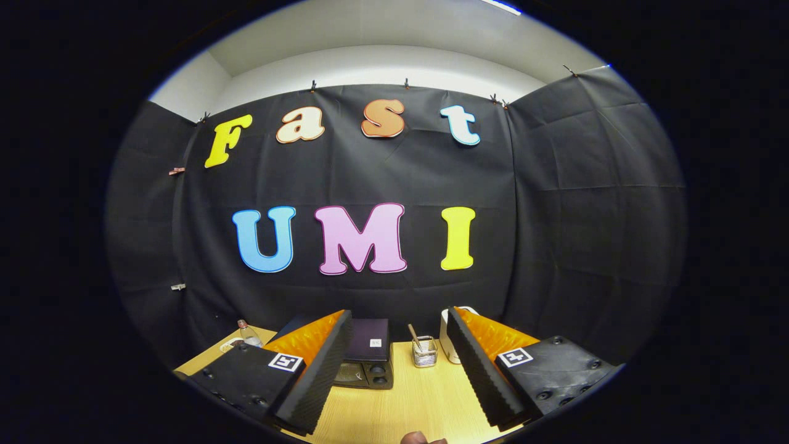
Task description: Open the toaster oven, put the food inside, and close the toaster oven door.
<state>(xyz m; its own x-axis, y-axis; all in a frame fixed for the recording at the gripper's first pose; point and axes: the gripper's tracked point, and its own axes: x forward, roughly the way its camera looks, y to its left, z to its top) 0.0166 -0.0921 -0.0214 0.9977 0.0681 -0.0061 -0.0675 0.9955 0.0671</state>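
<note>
My gripper (pixel 397 370) is open, its two fingers spread wide above the wooden table (pixel 425 401) with nothing between them. Beyond the fingers, near the back wall, stands a dark toaster oven (pixel 368 354) seen from above and in front; its door looks closed, with two knobs on the front right. A small rounded brownish thing (pixel 421 438), perhaps the food, peeks in at the table's near edge between the fingers; too little shows to tell.
A small clear holder with sticks (pixel 424 351) stands right of the oven. A white container (pixel 449 336) sits behind the right finger. A clear bottle (pixel 248 333) stands at the table's back left.
</note>
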